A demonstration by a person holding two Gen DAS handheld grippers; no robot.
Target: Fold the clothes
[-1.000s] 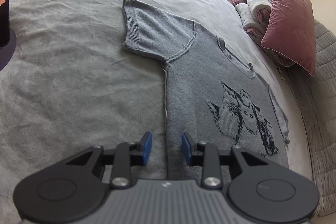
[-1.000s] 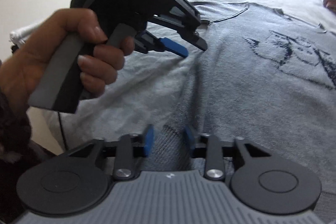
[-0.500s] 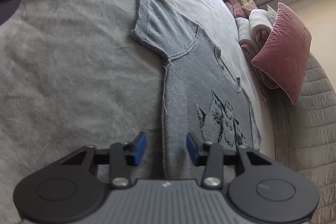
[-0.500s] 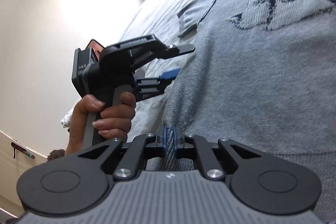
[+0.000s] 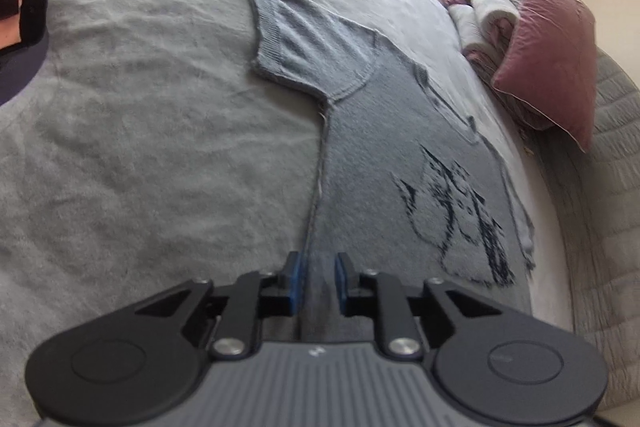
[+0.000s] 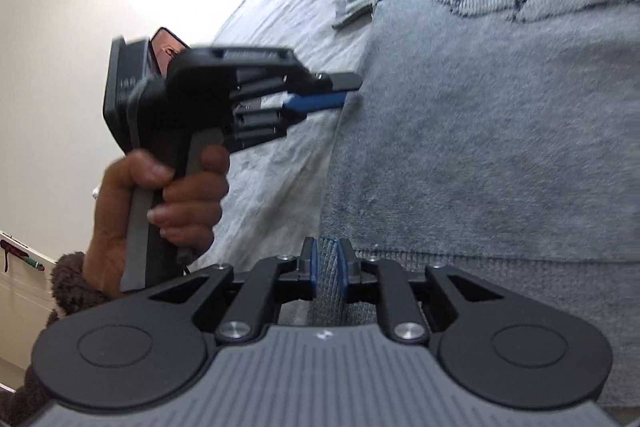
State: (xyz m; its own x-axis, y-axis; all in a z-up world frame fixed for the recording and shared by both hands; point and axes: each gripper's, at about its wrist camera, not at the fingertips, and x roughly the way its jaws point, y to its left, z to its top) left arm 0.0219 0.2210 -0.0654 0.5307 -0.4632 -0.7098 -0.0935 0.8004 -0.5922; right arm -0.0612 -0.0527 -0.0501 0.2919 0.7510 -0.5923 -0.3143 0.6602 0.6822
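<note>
1. The left claw (image 5: 318, 281) points down at a slant onto the bed (image 5: 160, 131), its blue pads clenched on a raised fold of the grey knit top (image 5: 384, 155) at the garment's side seam, near the hem
2. From the right wrist view the left claw (image 6: 340, 93) shows side-on, its fingertips meeting the cloth at the garment's edge; a hand (image 6: 172, 203) wraps the grey handle, with a dark fuzzy cuff (image 6: 74, 279) at the wrist
3. The right claw (image 6: 325, 269) also tilts downward and grips the ribbed hem of the top, a bunched strip of knit standing between its pads; its jaws have just been opening a little, yet the cloth stays pinched between them
4. The top lies flat, front up, on the grey bed cover, one short sleeve (image 5: 296, 43) spread out to the side, a dark animal print (image 5: 456, 211) on the chest
5. A pink cushion (image 5: 548, 55) and a heap of folded linens (image 5: 484, 15) sit at the far end of the bed
6. Both views are motion-blurred; the print is too smeared to read clearly, the hem under each claw's body is hidden, and the far sleeve is mostly cut off by the bed's curve
</note>
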